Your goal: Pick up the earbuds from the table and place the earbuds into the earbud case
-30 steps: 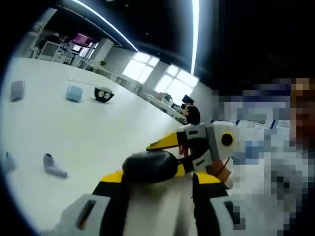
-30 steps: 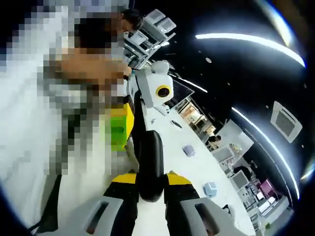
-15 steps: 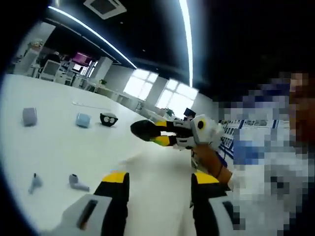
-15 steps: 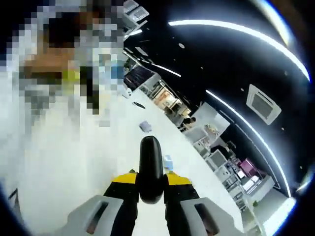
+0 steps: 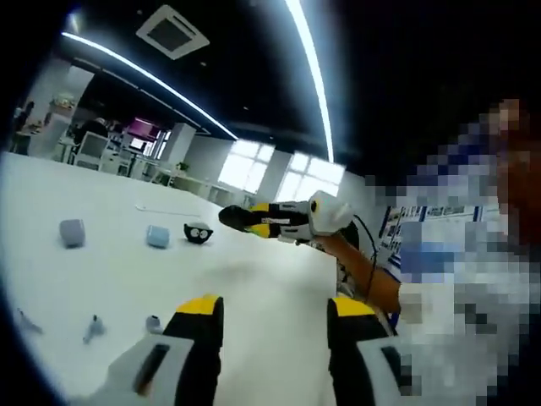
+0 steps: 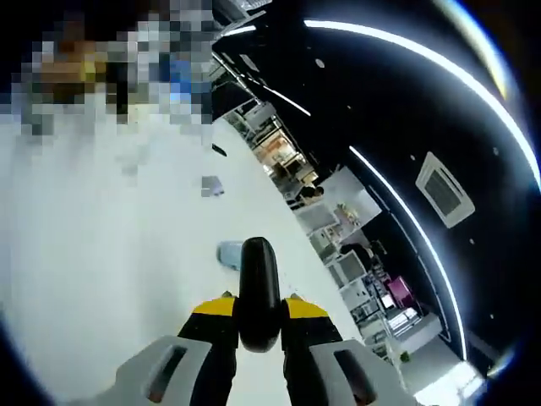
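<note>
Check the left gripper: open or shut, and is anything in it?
Open and empty. In the left gripper view the left gripper has its jaws standing well apart, with bare white table showing between them.

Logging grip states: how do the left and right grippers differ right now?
The left gripper has its jaws apart with nothing between them; the right gripper is shut on a black oval case. Both have yellow-and-black jaws over the white table.
</note>
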Demonstrator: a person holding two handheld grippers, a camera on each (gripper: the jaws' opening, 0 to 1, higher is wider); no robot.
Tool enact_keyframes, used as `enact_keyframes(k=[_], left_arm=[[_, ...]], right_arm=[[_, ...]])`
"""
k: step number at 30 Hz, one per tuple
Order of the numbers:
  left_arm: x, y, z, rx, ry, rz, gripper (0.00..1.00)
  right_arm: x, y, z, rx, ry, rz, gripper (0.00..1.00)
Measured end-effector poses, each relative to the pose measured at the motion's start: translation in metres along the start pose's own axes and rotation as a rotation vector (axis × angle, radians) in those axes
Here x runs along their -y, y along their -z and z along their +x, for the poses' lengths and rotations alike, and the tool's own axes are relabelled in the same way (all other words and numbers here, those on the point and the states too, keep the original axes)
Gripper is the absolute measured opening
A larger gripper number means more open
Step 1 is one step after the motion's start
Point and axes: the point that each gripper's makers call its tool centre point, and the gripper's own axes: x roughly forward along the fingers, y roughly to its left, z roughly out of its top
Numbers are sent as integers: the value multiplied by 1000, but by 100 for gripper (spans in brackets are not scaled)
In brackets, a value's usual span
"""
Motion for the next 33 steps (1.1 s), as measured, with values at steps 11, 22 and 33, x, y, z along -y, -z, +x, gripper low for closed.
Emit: enact_keyframes(k=[11, 22, 33], left_arm=[[25, -19, -13, 59, 30, 60, 49], [18, -9, -14, 29, 13, 68, 46], [20, -12, -15, 37, 25, 54, 46]], right_arm=[[46, 110, 7, -207, 98, -87, 18], [26, 149, 54, -307, -42, -362, 18], [16, 158, 60, -238, -165, -487, 20]])
